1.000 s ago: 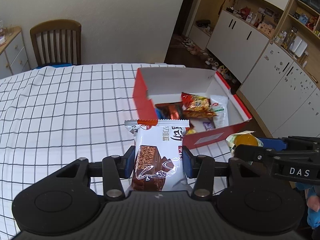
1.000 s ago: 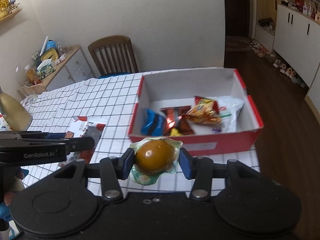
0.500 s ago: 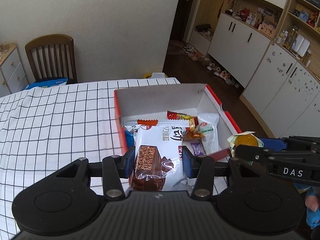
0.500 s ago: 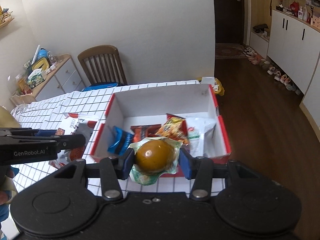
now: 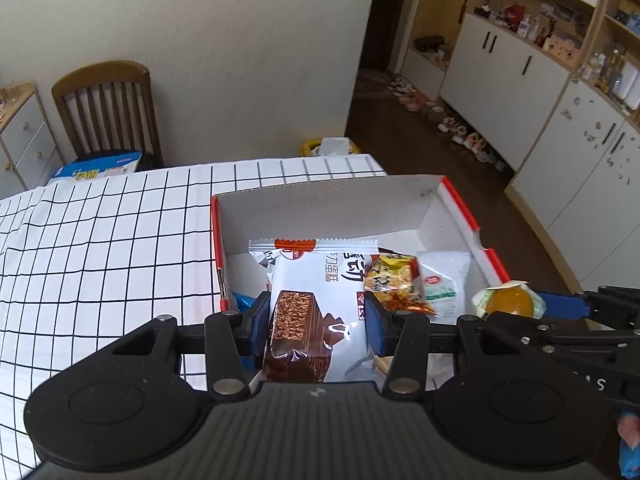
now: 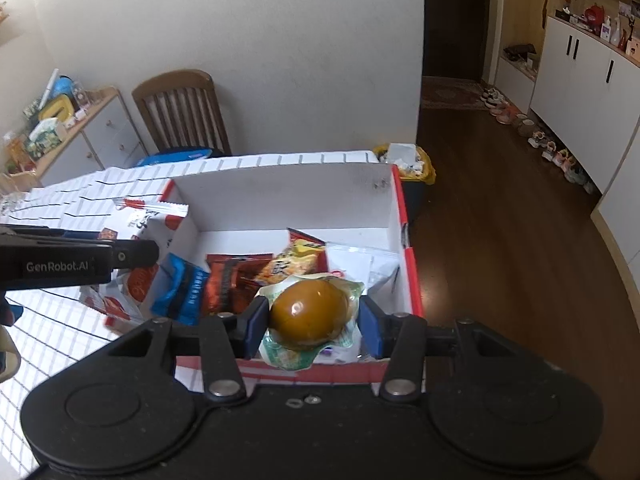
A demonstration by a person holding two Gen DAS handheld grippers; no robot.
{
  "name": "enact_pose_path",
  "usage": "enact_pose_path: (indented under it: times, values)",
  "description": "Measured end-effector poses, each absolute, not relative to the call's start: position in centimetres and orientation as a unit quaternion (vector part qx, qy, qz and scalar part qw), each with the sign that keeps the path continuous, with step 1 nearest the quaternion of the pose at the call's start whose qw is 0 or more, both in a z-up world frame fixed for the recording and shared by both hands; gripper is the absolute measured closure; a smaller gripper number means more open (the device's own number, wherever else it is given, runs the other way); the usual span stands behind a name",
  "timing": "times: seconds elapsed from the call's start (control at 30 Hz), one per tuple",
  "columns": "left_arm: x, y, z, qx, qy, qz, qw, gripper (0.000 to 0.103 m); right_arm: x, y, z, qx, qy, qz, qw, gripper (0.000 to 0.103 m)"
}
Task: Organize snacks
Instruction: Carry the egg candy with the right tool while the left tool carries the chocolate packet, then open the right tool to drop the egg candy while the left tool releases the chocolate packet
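The chocolate wafer packet point(image 5: 316, 320), light, crinkly and slippery, hangs pinched at its sides in the left claw point(image 5: 316, 322) over the red box point(image 5: 460, 208); the right claw point(image 6: 312, 320) squeezes a soft sealed egg pouch point(image 6: 310, 314) above it.

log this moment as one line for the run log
left gripper: shut on chocolate wafer pack | right gripper: shut on packaged egg | both over red box | release: not yet

Left gripper point(image 5: 316, 322) clamped on wafer pack point(image 5: 316, 312), right gripper point(image 6: 312, 320) clamped on egg point(image 6: 310, 314), both above box point(image 6: 280, 196).
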State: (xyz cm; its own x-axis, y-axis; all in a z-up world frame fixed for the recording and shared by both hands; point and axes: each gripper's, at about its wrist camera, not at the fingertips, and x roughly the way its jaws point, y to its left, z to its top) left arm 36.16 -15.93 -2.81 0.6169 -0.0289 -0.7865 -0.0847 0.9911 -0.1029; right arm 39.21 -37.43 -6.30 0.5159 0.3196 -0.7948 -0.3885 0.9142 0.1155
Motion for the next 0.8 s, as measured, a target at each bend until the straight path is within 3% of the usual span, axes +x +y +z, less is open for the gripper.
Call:
enact_pose_path:
  times: [0.8]
  values:
    - [40.9,-17.1,-9.0,-0.029,0.485,0.026,0.873,0.056,42.4,-35.1,-11.6,-0.054,0.505,0.218,0.833,0.056]
